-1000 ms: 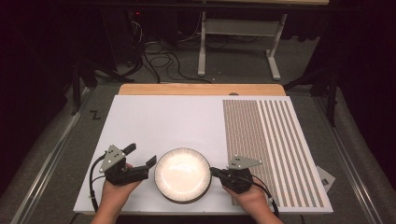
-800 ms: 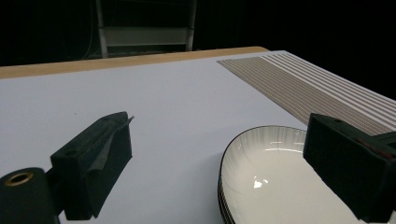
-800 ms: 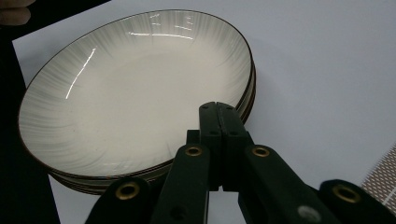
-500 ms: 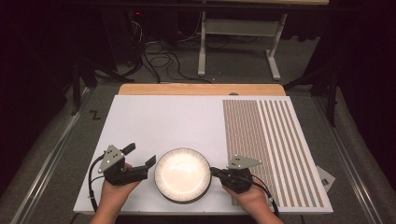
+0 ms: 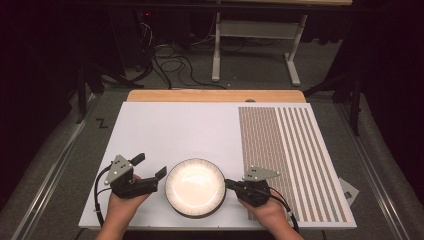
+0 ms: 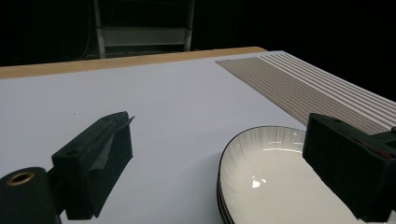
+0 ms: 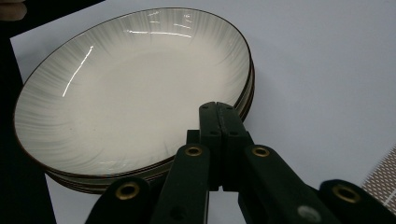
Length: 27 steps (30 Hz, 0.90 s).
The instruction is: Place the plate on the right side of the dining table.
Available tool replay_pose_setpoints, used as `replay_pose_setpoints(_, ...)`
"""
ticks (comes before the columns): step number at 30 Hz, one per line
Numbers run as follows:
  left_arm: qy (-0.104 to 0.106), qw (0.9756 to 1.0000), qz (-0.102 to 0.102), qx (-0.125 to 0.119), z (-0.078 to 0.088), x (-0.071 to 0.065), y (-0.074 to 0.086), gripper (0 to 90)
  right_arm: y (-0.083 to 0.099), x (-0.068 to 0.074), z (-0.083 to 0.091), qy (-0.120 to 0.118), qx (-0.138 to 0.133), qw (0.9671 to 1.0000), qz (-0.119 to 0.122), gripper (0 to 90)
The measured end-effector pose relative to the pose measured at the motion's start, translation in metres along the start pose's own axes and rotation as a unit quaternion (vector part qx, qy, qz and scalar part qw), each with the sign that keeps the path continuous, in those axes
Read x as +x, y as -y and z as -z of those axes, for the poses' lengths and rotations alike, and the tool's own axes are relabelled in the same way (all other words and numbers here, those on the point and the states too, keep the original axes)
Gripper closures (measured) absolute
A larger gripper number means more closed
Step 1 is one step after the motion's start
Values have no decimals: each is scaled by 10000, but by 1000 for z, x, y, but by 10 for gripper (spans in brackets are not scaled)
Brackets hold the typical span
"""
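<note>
High view: plates point(image 5: 195, 186) near the table point(image 5: 165, 125) front edge, left hand-held gripper point(image 5: 150, 167) wide, right hand-held gripper point(image 5: 229, 184) closed.

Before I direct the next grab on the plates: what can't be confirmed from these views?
- Number of plates in the stack: rims overlap in the right gripper view; the top plate covers the rest in the high view.
- Whether the shut right gripper touches the rim: its own jaws hide the contact.
- Near side of the stack: cut off by the bottom edge in the left gripper view, partly behind the open left gripper.
</note>
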<state>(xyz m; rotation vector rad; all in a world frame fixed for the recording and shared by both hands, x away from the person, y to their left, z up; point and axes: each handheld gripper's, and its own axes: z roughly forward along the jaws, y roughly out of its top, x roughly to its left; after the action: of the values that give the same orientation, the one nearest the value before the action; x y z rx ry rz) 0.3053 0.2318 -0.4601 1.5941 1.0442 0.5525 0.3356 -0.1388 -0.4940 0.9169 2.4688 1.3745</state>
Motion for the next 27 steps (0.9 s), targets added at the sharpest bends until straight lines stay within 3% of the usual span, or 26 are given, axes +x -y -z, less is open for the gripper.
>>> replay_pose_setpoints(27,2,10000,3,-23,1,1,-1,90,2,3,3,-145,-15,9998,101,900)
